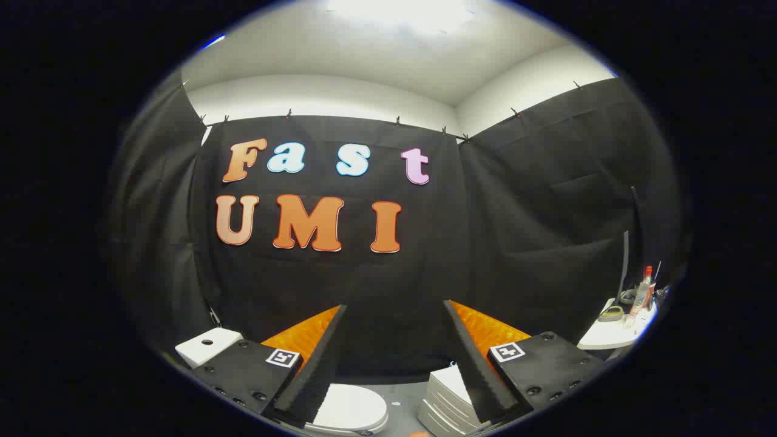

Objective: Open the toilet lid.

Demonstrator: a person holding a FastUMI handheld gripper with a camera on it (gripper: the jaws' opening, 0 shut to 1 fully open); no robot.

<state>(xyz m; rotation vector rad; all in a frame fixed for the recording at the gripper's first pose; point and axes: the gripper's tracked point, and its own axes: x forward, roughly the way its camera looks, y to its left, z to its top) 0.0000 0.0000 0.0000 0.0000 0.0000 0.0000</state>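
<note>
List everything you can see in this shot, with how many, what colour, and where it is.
Toilet lid: one, white, closed, low down between the fingers.
Toilet tank: one, white, beyond the left finger.
Stacked box: one, white, beside the toilet, partly behind the right finger.
Side table: one, white, far right against the wall.
Bottle: one, clear with a red cap, on the side table.
Tape roll: one, dull greenish, on the side table.
Booth wall: black cloth, behind everything.
Gripper: one, fingers spread wide, gripping nothing.

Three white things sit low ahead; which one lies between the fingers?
The toilet lid, rounded and shut, below the open gripper. The tank and white stack sit outside.
</note>
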